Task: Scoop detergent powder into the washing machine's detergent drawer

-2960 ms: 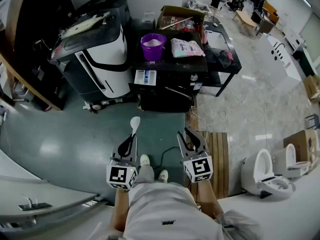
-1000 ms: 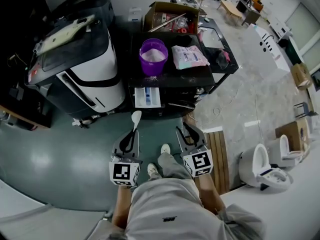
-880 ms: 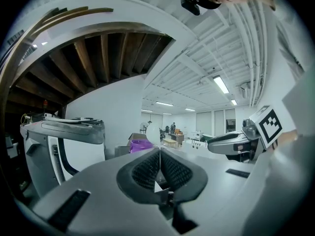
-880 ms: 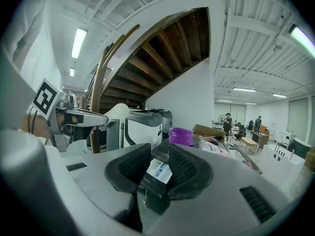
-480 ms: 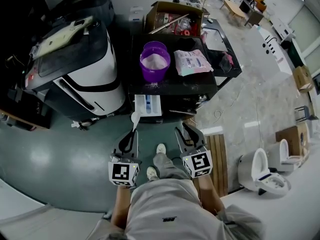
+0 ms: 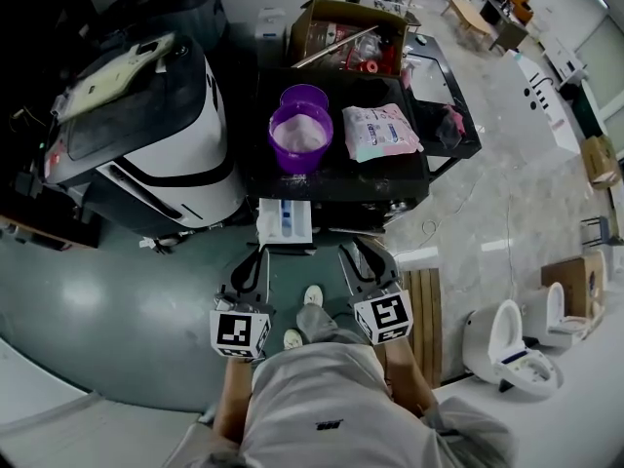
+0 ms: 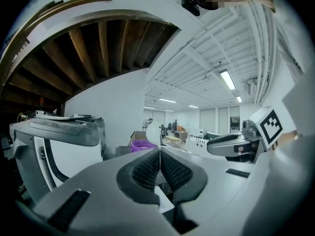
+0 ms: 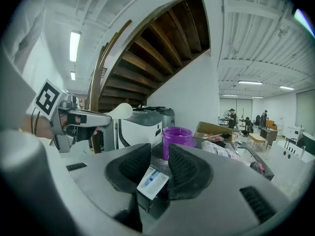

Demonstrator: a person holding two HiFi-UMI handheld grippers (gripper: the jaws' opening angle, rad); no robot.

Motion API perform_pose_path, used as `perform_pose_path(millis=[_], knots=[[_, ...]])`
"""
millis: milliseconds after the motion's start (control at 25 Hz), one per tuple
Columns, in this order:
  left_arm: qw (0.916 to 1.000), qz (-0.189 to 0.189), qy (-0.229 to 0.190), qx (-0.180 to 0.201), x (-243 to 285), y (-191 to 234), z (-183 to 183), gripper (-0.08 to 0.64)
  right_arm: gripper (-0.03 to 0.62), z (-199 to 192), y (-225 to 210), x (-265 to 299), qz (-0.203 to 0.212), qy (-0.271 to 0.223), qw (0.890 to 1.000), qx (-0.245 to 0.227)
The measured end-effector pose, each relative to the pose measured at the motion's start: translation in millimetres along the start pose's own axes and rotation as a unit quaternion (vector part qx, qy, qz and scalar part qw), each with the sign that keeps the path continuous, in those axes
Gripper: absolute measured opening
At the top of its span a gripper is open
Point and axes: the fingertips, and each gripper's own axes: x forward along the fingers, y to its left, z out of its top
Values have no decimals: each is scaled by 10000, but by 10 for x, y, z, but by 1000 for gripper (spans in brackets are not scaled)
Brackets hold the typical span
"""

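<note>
My left gripper [image 6: 255,259] holds the white plastic spoon [image 6: 264,230] at the open white detergent drawer [image 6: 292,220]. Just beside hangs my right gripper [image 6: 356,252], and the purple plastic powder tub [image 6: 300,136] sits beyond.

one purple tub [image 6: 300,135], one powder bag [image 6: 380,131], one drawer [image 6: 285,220], one spoon [image 8: 119,111], one cardboard box [image 6: 331,10]

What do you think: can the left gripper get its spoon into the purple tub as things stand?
Probably yes: the left gripper, shut on the spoon, faces the purple tub, which stands open ahead; only the drawer lies between.
</note>
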Motion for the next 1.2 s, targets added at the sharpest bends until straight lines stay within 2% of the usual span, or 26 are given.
perform_pose_path(millis=[600, 960, 1200], knots=[[9992, 358, 80, 124, 783, 45, 272, 15, 95, 212, -701, 563, 434, -136, 9990, 33], [9986, 480, 189, 145, 1132, 158, 323, 15, 95, 224, -942, 855, 523, -77, 9985, 123], [9981, 481, 329, 180, 1416, 313, 325, 15, 95, 242, -1093, 1072, 442, -31, 9989, 168]])
